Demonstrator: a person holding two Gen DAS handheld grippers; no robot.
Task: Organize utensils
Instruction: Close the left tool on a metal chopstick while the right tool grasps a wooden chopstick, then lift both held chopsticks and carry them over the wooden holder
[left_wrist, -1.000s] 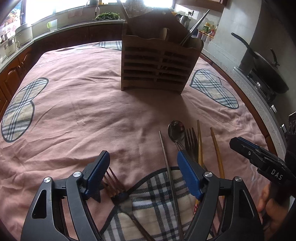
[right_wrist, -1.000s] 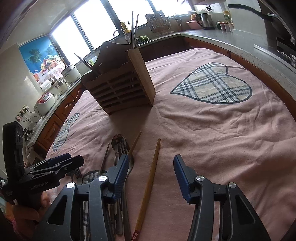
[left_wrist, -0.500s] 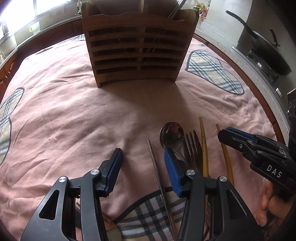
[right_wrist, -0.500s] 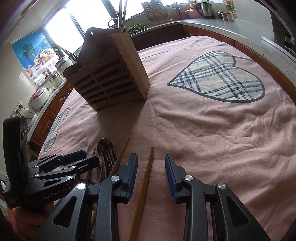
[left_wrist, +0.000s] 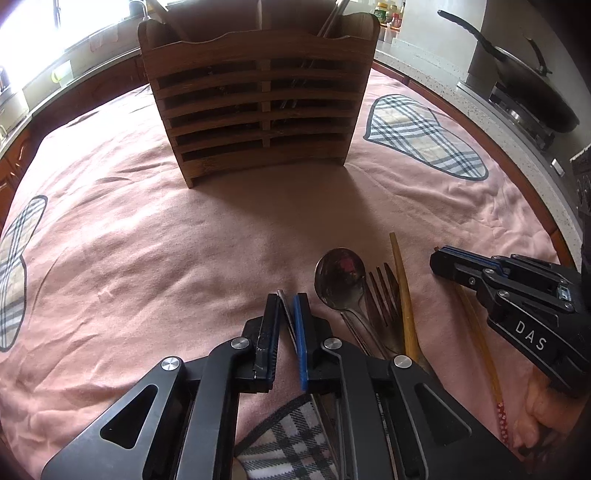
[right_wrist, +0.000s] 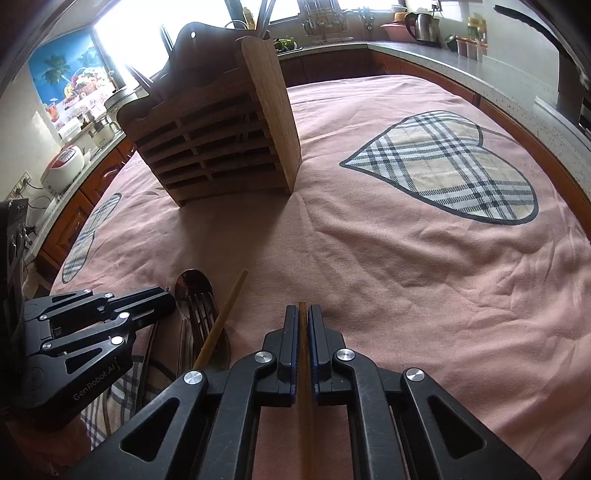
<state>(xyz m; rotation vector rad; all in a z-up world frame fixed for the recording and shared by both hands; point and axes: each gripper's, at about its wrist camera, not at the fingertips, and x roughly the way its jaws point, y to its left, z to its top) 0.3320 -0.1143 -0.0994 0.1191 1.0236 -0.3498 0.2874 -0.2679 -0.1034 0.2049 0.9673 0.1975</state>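
I had just brought both sets of jaws in from wide open, and each one now had something in it. The left gripper (left_wrist: 285, 306) was clamped on the thin metal chopstick (left_wrist: 283, 300), whose flat tip poked out a little past the blue pads. The right gripper (right_wrist: 303, 317) was clamped on a wooden chopstick (right_wrist: 303, 345), with the stick running straight back between the fingers toward the camera. A second earlier both tools had hung open over the pile, and half a second earlier they were only partway shut, so the grips were fresh.

Both sticks lay low on the pink tablecloth (left_wrist: 147, 258); I could not tell whether either had lifted off it. The spoon (left_wrist: 338, 275), the dark fork (left_wrist: 384, 291) and the other wooden chopstick (left_wrist: 402, 295) lay untouched between my two tools. The slatted wooden utensil holder (left_wrist: 258, 107) stood upright further back on the cloth, well apart from the pile, with a few utensils already standing in it.

I judged the pick-up step done, with the carry to the holder next. The metal stick looked held near its very tip, which could let it swing or slip when raised.
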